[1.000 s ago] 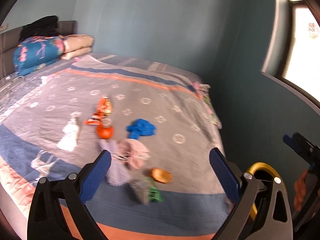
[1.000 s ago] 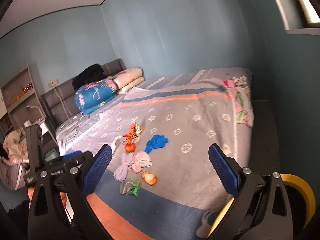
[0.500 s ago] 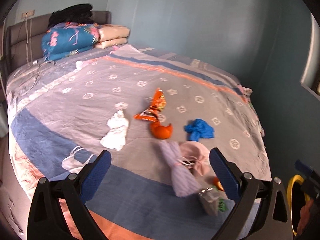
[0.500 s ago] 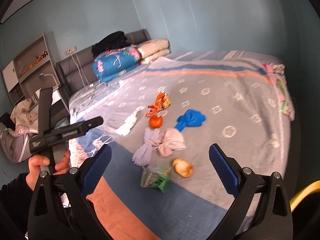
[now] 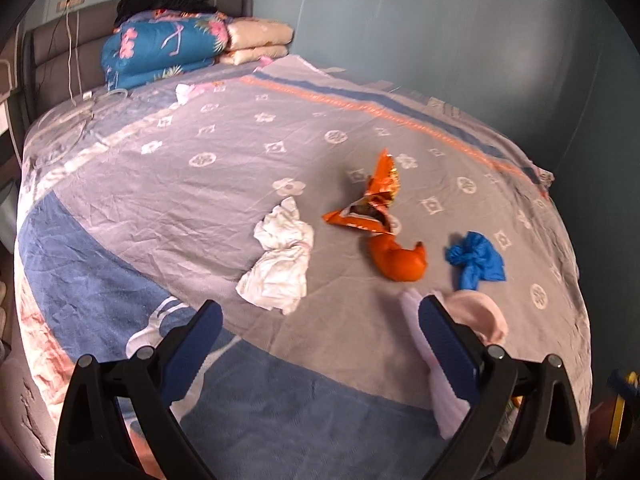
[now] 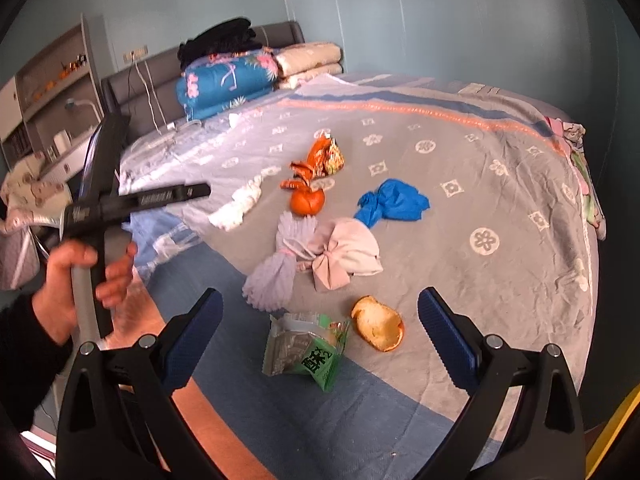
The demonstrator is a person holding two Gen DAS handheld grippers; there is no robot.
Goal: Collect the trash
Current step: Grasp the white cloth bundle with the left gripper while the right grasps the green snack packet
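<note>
Trash lies on the bed: a crumpled white tissue (image 5: pixel 280 260) (image 6: pixel 238 204), an orange snack wrapper (image 5: pixel 370 204) (image 6: pixel 320 158), an orange peel (image 5: pixel 400 258) (image 6: pixel 307 202), a blue glove wad (image 5: pixel 476 258) (image 6: pixel 394 202), a lilac and pink cloth bundle (image 6: pixel 316 258) (image 5: pixel 474 320), a green wrapper (image 6: pixel 310 354) and a pale peel (image 6: pixel 378 326). My left gripper (image 5: pixel 318 350) is open and empty, just short of the tissue. My right gripper (image 6: pixel 318 344) is open and empty above the green wrapper.
The bed's grey patterned cover (image 5: pixel 224 184) has folded quilts and pillows (image 5: pixel 168 46) stacked at the headboard. A yellow-rimmed bin (image 6: pixel 616 428) shows at the lower right edge. Shelves (image 6: pixel 48 92) stand left of the bed. The hand-held left gripper (image 6: pixel 120 204) shows in the right wrist view.
Both grippers have moved closer to the bed and swung left. The trash now looks larger, and the tissue sits just ahead of the left gripper. Both stay open.
</note>
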